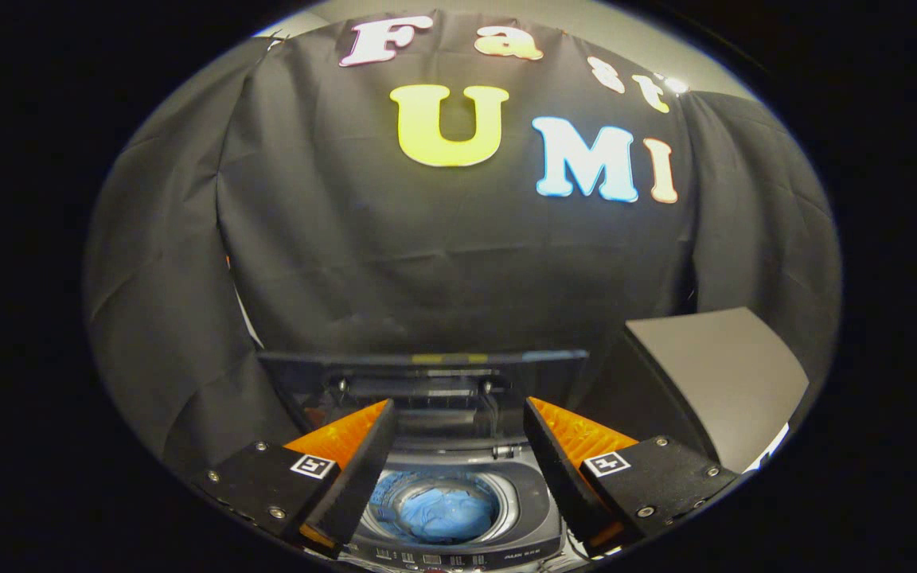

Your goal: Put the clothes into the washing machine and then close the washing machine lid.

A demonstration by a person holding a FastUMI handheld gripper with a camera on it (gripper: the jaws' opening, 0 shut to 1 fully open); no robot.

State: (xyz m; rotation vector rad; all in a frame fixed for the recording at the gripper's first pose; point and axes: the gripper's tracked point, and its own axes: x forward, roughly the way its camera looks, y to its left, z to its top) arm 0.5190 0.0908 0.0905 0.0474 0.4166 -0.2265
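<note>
Gripper view | blue clothes (436,509) (crumpled) in washing machine (458,549) | hand-held gripper (458,414) spread

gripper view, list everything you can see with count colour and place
washing machine: one, dark grey top, below and between the fingers
drum: one, silvery rim, round opening in the machine top
clothes: one bundle, blue, inside the drum
lid: one, dark, standing open behind the drum
box: one, grey top with dark side, beside the machine beyond one finger
cloth wall: one, black, behind everything
gripper: one, fingers apart and empty, above the drum
</note>
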